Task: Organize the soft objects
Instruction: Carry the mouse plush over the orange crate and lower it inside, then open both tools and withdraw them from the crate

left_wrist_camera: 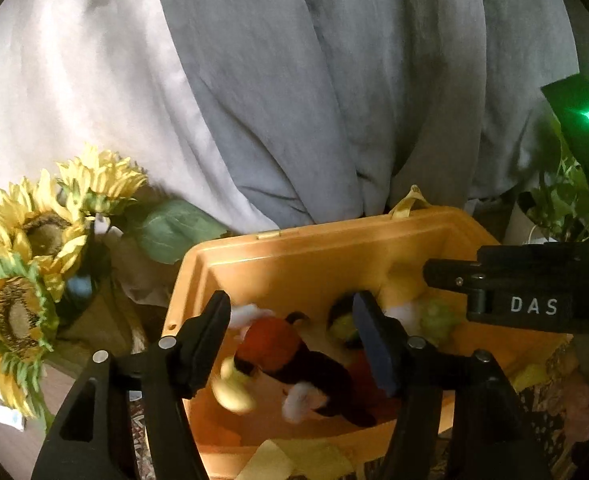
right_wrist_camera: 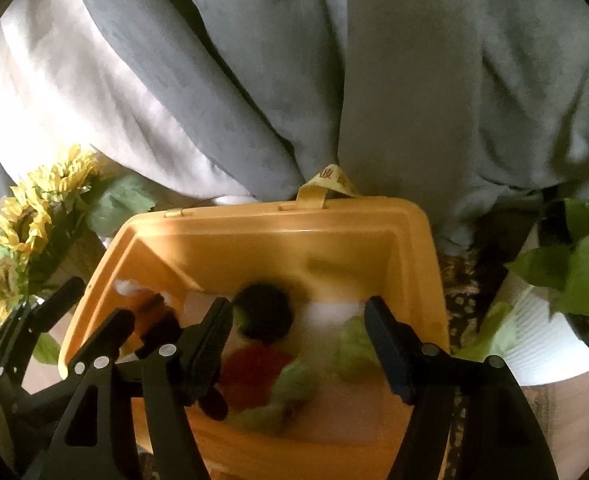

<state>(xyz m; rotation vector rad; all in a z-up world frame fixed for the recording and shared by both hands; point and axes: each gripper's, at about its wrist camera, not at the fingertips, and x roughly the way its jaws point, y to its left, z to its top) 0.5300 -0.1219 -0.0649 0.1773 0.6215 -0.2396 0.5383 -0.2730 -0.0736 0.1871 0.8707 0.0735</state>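
An orange plastic bin (left_wrist_camera: 278,240) stands open below both grippers. My left gripper (left_wrist_camera: 294,340) hangs over it, open, with a blurred orange, black and white plush toy (left_wrist_camera: 278,348) lying loose between and below its fingers. A green and white plush (left_wrist_camera: 434,316) lies further right in the bin. My right gripper (right_wrist_camera: 300,340) is open above that same bin (right_wrist_camera: 294,216), over a blurred plush with a black round part (right_wrist_camera: 262,312), red (right_wrist_camera: 254,368) and green (right_wrist_camera: 354,344) patches. Neither gripper's pads press on a toy.
Artificial sunflowers (left_wrist_camera: 34,240) (right_wrist_camera: 26,224) stand left of the bin. Grey cloth (left_wrist_camera: 294,80) hangs close behind it. A leafy plant in a white pot (right_wrist_camera: 566,292) is at the right. The other tool's black housing marked DAS (left_wrist_camera: 534,306) reaches in from the right.
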